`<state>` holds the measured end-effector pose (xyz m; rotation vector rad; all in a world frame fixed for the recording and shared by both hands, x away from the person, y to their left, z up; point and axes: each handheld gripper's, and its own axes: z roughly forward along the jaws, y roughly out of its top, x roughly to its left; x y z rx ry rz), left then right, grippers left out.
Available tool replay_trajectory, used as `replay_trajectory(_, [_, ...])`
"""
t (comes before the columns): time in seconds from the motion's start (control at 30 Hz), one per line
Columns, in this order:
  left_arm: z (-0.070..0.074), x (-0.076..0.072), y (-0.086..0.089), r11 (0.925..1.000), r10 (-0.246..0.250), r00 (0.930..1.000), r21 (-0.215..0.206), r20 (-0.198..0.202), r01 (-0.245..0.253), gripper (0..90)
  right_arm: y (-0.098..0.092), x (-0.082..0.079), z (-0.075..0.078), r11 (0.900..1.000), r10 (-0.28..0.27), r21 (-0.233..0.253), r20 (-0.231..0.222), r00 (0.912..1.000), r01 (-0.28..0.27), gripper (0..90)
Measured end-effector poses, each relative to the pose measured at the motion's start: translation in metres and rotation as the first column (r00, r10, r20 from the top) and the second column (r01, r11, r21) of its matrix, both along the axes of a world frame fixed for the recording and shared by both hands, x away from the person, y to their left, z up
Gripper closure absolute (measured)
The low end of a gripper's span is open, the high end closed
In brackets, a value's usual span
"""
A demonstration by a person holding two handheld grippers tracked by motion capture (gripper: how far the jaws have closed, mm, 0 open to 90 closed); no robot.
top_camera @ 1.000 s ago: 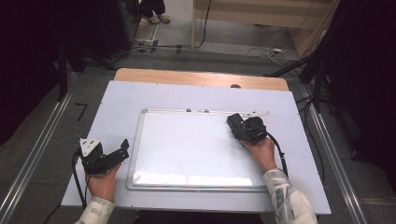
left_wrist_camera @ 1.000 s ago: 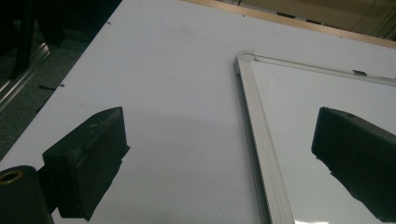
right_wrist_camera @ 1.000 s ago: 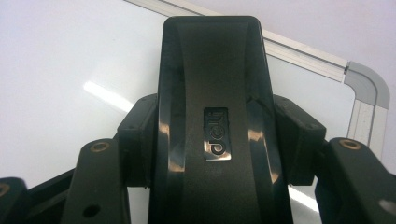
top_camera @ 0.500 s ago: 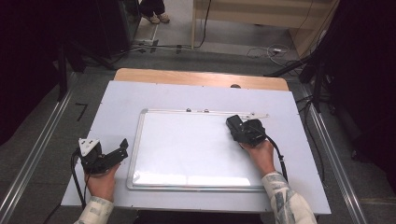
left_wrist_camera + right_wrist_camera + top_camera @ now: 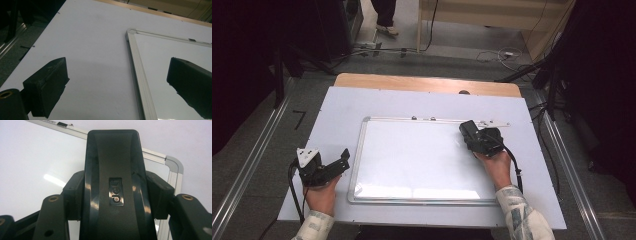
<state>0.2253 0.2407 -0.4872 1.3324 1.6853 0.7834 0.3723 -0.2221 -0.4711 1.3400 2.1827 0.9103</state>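
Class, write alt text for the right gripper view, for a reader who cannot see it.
The right tool is shut on a black whiteboard eraser bearing a small label, held over a whiteboard. The board's silver frame shows along the top, its rounded corner at the upper right.

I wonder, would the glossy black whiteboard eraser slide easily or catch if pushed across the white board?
The glossy black whiteboard eraser looks like a rigid plastic shell, so it probably stays stiff in the right tongs. On the smooth, reflective whiteboard it should glide rather than roll, having a long, flat shape. The shiny shell may be slippery if the grip loosens.
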Motion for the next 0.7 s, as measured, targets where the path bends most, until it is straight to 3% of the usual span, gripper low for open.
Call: replay_trajectory(0.7, [0.001, -0.002, 0.0, 1.0, -0.006, 1.0, 0.0, 0.006, 0.006, 3.9, -0.012, -0.009, 0.012, 0.997, -0.077, 0.023, 0.023, 0.9967, 0.077, 38.6])
